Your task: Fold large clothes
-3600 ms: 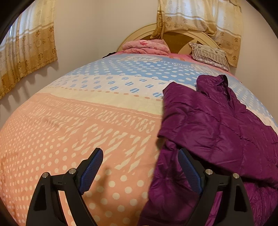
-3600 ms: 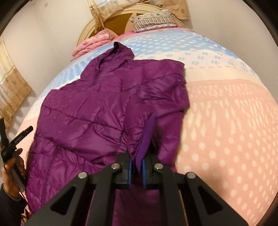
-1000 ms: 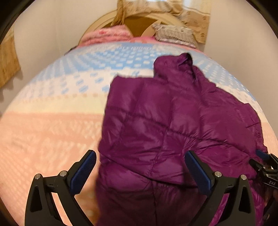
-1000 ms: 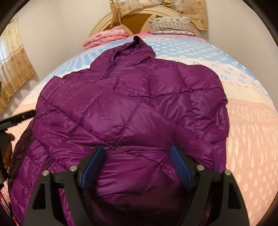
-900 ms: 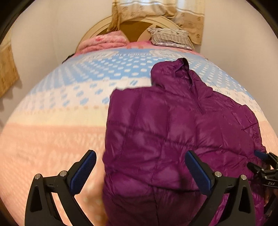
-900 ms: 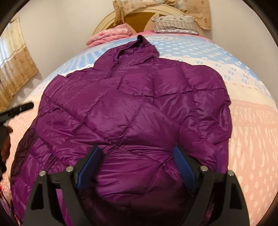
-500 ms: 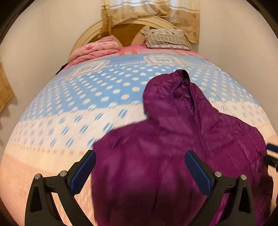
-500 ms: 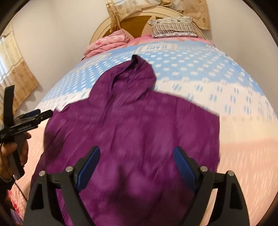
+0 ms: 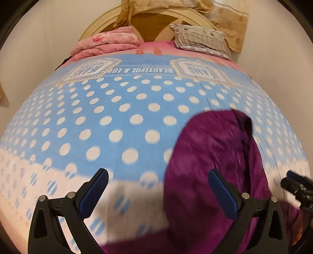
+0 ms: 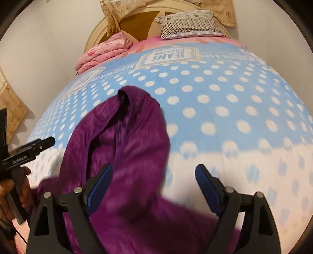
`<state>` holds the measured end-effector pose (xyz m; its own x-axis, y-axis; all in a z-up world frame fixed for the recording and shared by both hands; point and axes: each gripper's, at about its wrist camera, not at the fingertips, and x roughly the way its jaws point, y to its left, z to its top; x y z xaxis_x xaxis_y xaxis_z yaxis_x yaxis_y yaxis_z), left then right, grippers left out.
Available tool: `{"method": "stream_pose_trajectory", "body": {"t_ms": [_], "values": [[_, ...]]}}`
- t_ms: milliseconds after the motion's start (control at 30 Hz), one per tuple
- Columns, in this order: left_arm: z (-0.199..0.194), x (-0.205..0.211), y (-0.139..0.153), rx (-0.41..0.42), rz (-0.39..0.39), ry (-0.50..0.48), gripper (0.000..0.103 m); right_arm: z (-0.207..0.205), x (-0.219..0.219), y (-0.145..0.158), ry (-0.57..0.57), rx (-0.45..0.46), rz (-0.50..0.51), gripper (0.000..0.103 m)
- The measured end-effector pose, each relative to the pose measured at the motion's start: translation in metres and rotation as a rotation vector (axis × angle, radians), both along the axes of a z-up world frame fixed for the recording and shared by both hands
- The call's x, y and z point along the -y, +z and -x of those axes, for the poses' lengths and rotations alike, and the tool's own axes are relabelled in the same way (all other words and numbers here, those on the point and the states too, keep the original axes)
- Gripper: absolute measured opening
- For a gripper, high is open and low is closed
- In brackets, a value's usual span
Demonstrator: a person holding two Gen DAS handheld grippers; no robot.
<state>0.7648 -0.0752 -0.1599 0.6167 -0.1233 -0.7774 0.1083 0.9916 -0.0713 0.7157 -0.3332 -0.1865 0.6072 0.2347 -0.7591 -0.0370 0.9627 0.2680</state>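
Across the room's far end stood a cream arched headboard, and the whole floor of the view was taken by a wide bed under a blue spread with white polka dots, which turned to a white band with blue marks nearer to me. Printed labels ran across its far edge. On that spread lay the purple quilted hooded jacket, its hood pointing toward the headboard and its body running back under both tools; it looked blurred. Seen from the left tool, the jacket sat to the right of centre; seen from the right tool, it sat to the left.

Against the headboard on the left rested a folded pink floral blanket, and to its right a grey striped pillow with a fringe. Beige patterned curtains hung above.

Both black hand-held tools pointed down at the bed. The left gripper had its blue-padded fingers wide apart, the right-hand pad over the jacket's cloth but clamped on nothing. The right gripper stood just as wide, its left-hand pad over the purple cloth, gripping nothing. At the left edge of the right tool's view, a person's hand held the left tool's handle.
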Motion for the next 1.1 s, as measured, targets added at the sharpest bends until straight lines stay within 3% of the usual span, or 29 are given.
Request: {"method": "stream_pose_trajectory", "body": {"t_ms": [200, 267, 300, 367, 433, 467, 533, 633, 867, 1100], "values": [[-0.034, 0.003, -0.021, -0.005, 0.026, 0.002, 0.102, -0.044, 0.008, -0.017, -0.065, -0.023, -0.031, 0.088], [-0.04, 0.006, -0.029, -0.021, 0.038, -0.005, 0.1, -0.056, 0.009, -0.025, -0.073, -0.043, -0.038, 0.081], [-0.042, 0.008, -0.033, -0.018, 0.054, -0.01, 0.095, -0.062, 0.009, -0.03, -0.076, -0.06, -0.052, 0.077], [-0.044, 0.014, -0.043, -0.038, 0.075, -0.048, 0.072, -0.069, 0.006, -0.037, -0.055, -0.083, -0.074, 0.069], [-0.045, 0.023, -0.053, -0.09, 0.102, -0.117, 0.018, -0.068, -0.004, -0.038, 0.016, -0.086, -0.054, 0.04], [-0.043, 0.029, -0.056, -0.105, 0.091, -0.151, 0.016, -0.066, -0.007, -0.038, 0.035, -0.084, -0.045, 0.034], [-0.034, 0.038, -0.05, -0.052, 0.039, -0.184, 0.007, -0.056, -0.01, -0.035, 0.047, -0.066, -0.003, 0.018], [-0.021, 0.039, -0.032, -0.019, 0.07, -0.208, 0.004, -0.04, -0.002, -0.023, 0.042, -0.017, -0.023, 0.012], [0.011, 0.036, 0.004, 0.055, 0.094, -0.256, 0.002, 0.006, 0.009, 0.008, 0.081, 0.089, -0.033, 0.01], [0.066, 0.021, 0.028, 0.148, 0.152, -0.307, 0.001, 0.058, -0.003, 0.031, 0.213, 0.196, 0.056, 0.01]]}}
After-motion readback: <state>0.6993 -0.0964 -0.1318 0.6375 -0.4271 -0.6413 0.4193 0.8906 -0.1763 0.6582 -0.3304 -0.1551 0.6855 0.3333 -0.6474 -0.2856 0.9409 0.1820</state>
